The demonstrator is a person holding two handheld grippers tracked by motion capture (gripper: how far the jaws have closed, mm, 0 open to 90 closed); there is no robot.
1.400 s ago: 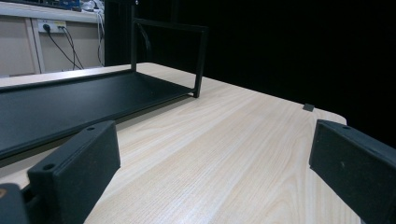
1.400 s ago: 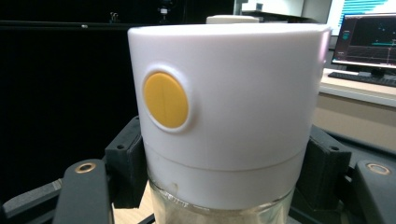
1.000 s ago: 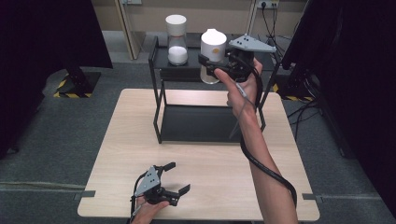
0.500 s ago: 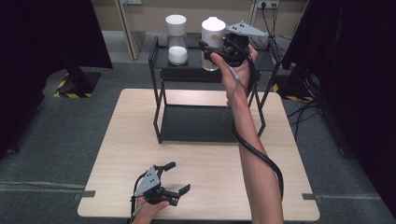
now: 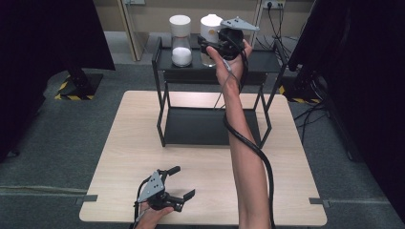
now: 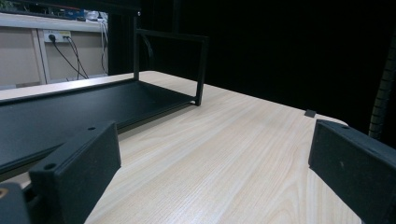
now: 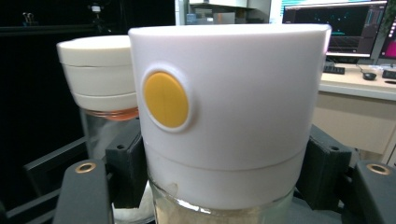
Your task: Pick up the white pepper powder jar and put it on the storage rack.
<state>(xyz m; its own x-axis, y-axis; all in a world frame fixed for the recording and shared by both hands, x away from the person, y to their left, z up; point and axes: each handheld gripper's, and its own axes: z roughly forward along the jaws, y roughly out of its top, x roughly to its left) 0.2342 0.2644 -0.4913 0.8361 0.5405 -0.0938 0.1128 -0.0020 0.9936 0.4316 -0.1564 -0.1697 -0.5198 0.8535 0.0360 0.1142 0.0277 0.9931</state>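
Note:
My right gripper (image 5: 207,46) is shut on a glass jar (image 5: 210,26) with a tall white lid, held at the top shelf (image 5: 260,61) of a black metal rack. In the right gripper view the lid (image 7: 224,107) carries a yellow round button, and both black pads (image 7: 125,170) press the jar just under the lid. A second white-lidded jar (image 5: 180,42) (image 7: 99,74) holding white powder stands on the shelf just to its left. My left gripper (image 5: 184,182) (image 6: 217,182) lies open on the wooden table (image 5: 138,138) near the front edge, with nothing between its fingers.
The rack's lower shelf (image 5: 205,126) (image 6: 70,109) sits on the table's far half. The right gripper's cable (image 5: 253,148) hangs along the forearm over the table. Black screens stand at both sides, and wall sockets with cables lie behind the rack.
The right hand has carried the jar farther back and slightly left, over the top shelf and close beside the other jar. The left gripper has stayed put.

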